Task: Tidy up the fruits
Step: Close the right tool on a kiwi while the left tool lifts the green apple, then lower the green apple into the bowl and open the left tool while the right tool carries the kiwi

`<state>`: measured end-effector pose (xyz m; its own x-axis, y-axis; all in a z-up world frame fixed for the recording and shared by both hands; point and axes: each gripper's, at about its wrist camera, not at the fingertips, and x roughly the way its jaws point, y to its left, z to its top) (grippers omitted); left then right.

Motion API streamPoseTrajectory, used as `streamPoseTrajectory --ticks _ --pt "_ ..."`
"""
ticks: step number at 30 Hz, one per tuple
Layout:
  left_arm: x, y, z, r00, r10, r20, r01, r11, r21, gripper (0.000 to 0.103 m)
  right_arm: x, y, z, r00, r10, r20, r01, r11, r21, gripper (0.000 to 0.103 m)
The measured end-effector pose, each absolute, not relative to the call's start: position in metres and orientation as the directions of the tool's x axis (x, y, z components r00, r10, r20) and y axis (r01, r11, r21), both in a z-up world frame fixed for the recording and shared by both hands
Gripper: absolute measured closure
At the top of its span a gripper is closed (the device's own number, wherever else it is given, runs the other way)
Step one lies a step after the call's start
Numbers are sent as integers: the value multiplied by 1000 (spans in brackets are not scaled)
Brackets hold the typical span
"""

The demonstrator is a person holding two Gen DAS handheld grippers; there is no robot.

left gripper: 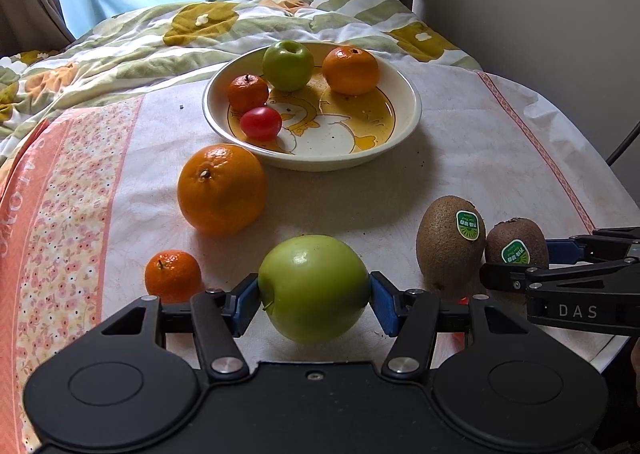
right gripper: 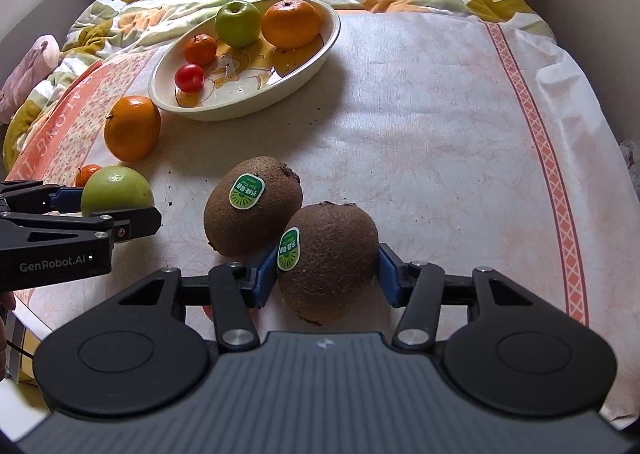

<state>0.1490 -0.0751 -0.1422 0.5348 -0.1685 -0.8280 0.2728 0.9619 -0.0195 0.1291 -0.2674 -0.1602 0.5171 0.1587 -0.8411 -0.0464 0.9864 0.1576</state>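
My left gripper is shut on a green apple low over the tablecloth; it also shows in the right wrist view. My right gripper is shut on a brown kiwi with a green sticker. A second kiwi lies just beside it, touching. A cream duck-pattern plate holds a green apple, an orange, a small mandarin and a red tomato. A large orange and a small mandarin lie loose on the cloth.
The fruits sit on a white tablecloth with pink floral borders over a table. A flowered quilt lies behind the plate. A wall is at the right, curtains at the back. The table's front edge is close below the grippers.
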Motion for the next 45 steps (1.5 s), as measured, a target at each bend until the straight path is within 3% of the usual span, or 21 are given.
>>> streamPoseTrajectory --ticks 23,31,45 --pt "116 -59 -57 625 -271 -732 344 937 -53 41 97 -261 -59 644 101 -758 32 987 158 37" --pt "143 -70 -39 661 -279 -697 352 935 -41 41 131 -264 -30 684 116 -720 -19 990 140 37" --pt "224 -94 -49 666 -218 -714 301 954 -11 41 224 -274 -37 659 188 -728 -112 982 153 37"
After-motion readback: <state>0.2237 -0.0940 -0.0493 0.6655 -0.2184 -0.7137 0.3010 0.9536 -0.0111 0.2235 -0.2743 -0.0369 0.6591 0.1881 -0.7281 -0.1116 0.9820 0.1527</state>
